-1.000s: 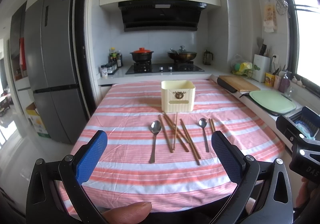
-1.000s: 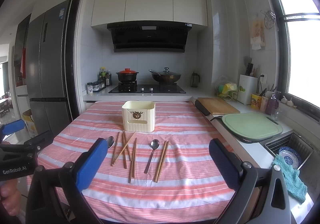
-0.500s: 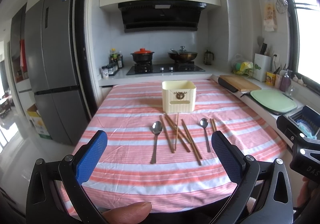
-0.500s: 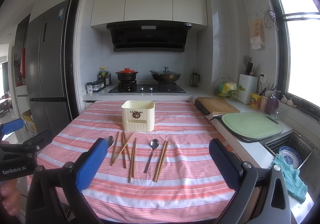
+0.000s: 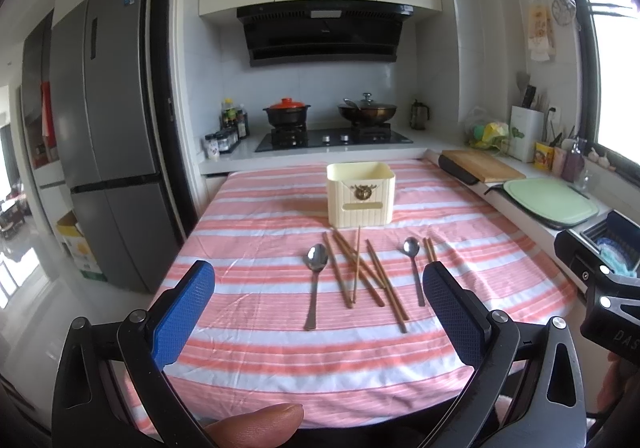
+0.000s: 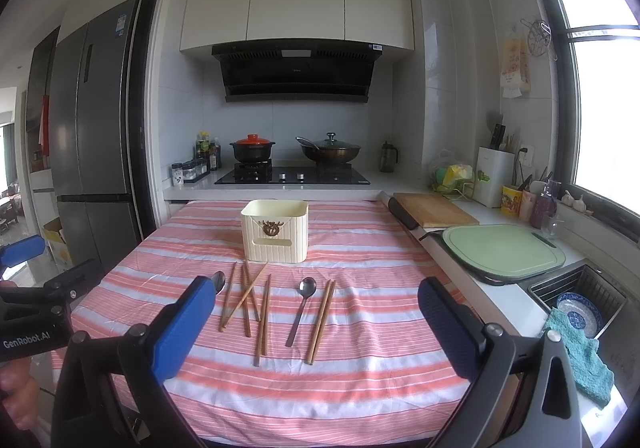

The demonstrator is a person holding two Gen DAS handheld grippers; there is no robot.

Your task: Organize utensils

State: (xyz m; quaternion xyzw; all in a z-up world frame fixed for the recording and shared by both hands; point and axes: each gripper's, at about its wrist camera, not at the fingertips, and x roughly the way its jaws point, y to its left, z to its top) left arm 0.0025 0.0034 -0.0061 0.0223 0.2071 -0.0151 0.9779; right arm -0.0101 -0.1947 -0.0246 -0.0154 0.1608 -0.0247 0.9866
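From the left wrist view, the crossed chopsticks point(image 5: 357, 272) lie on the counter point(image 5: 256, 344) before the cream holder point(image 5: 361, 195); pinching one would likely drag its neighbours. The left gripper point(image 5: 319, 312) hovers level, jaws released.

From the right wrist view, the thin spoon point(image 6: 302, 308) could slip flat. The right gripper point(image 6: 316, 322) hovers back, jaws released, empty.

A tall grey steel refrigerator point(image 5: 108, 151) is standing at the left. A black clay pot with a red lid point(image 6: 252, 147) is sitting on the black glass hob point(image 6: 292, 176), beside a lidded dark wok point(image 6: 330, 151). A pale green plastic cutting board point(image 6: 502, 248) is lying near a rectangular wooden chopping board point(image 6: 434, 209).
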